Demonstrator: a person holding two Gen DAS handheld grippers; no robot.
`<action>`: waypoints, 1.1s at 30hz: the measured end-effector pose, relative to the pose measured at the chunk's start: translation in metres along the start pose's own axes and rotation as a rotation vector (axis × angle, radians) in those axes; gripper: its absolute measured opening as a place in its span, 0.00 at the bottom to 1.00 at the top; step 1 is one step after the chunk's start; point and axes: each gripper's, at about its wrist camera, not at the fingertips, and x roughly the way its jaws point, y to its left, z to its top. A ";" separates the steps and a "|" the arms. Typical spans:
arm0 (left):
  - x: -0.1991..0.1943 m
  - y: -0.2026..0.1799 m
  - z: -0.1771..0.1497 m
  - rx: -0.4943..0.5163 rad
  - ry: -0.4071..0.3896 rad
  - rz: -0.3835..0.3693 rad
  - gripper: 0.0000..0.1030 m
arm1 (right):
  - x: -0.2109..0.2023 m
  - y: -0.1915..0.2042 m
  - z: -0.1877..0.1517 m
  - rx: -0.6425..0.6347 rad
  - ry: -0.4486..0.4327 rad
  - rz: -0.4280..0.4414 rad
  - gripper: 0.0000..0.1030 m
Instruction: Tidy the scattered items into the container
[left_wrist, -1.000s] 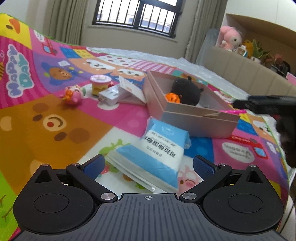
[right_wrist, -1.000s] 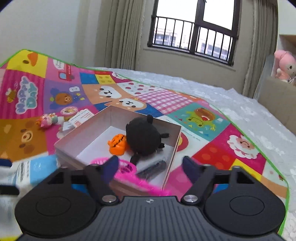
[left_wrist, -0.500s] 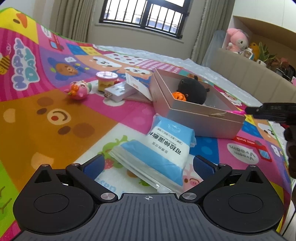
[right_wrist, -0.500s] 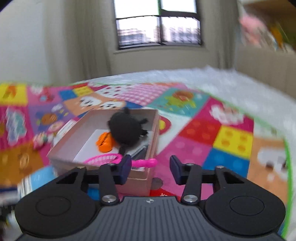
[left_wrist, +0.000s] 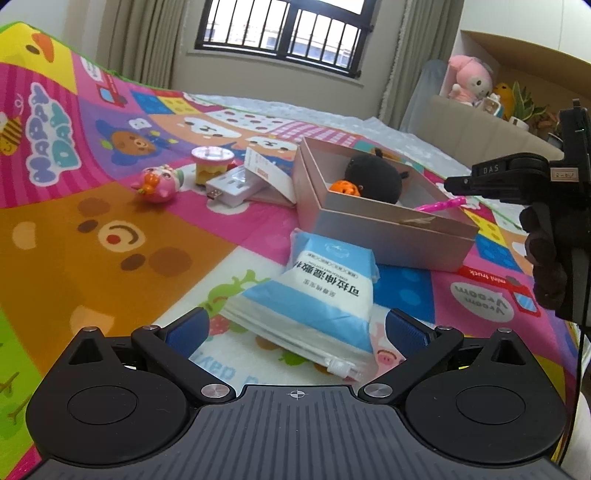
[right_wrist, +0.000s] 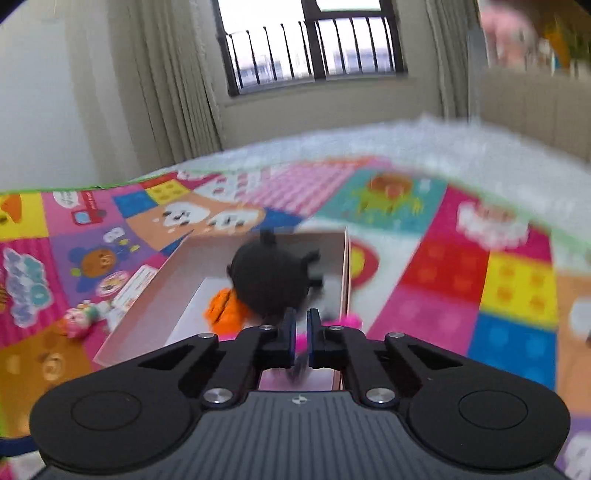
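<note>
A pink cardboard box (left_wrist: 388, 229) on the play mat holds a black plush (left_wrist: 373, 177) and an orange toy (left_wrist: 343, 187). A pink comb (left_wrist: 439, 204) leans over its right rim. My right gripper (right_wrist: 301, 325) sits at that rim, its jaws closing to a narrow slit with the comb's pink handle pinched between them. From the left wrist view the right gripper (left_wrist: 452, 182) reaches in from the right. My left gripper (left_wrist: 297, 325) hangs open over a blue-and-white wipes pack (left_wrist: 325, 291) lying in front of the box.
Left of the box lie a pink pig toy (left_wrist: 157, 182), a small cake toy (left_wrist: 212, 164), a white plug block (left_wrist: 236, 186) and a white card (left_wrist: 267, 171). Beyond the mat are white bedding, a window and a shelf with plush toys (left_wrist: 472, 79).
My right gripper went from wide open to shut, rolled, and shifted toward the box's right rim and the pink comb. The left gripper stayed open over the wipes pack.
</note>
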 end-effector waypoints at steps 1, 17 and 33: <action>-0.001 0.001 0.000 -0.001 0.000 0.001 1.00 | -0.002 -0.002 0.001 0.005 0.000 0.014 0.05; 0.010 -0.003 0.001 -0.006 0.006 -0.022 1.00 | 0.013 -0.004 0.004 0.049 -0.008 0.081 0.14; 0.030 -0.025 0.012 0.102 -0.008 0.041 1.00 | -0.081 -0.014 -0.044 -0.106 -0.052 0.071 1.00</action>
